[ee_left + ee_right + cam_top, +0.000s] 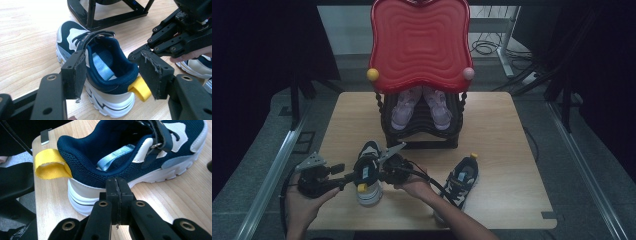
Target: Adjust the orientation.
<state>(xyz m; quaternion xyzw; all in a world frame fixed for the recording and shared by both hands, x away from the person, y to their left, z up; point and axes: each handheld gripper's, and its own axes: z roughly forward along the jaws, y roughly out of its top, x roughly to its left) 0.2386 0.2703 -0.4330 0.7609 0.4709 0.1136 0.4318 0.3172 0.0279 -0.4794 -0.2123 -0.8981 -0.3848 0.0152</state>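
Observation:
A navy and white sneaker (368, 167) with a yellow heel loop (139, 90) stands on the wooden table (502, 130), toe towards the rack. My left gripper (115, 75) is open, its jaws straddling the sneaker's (105, 62) heel; the right pad (155, 75) stands clear beside the loop. My right gripper (117, 185) is shut with nothing between its jaws, its tip against the sneaker's (130, 152) side near the heel. From the high view, the left gripper (354, 177) and right gripper (382, 172) flank the heel. The right gripper (137, 55) also appears in the left gripper view.
A matching second sneaker (462, 180) lies to the right on the table. Behind stands a black rack (419, 137) holding a pair of pink shoes (404, 107), with a red wavy tray (419, 45) on top. A person's hands hold both grippers at the near edge.

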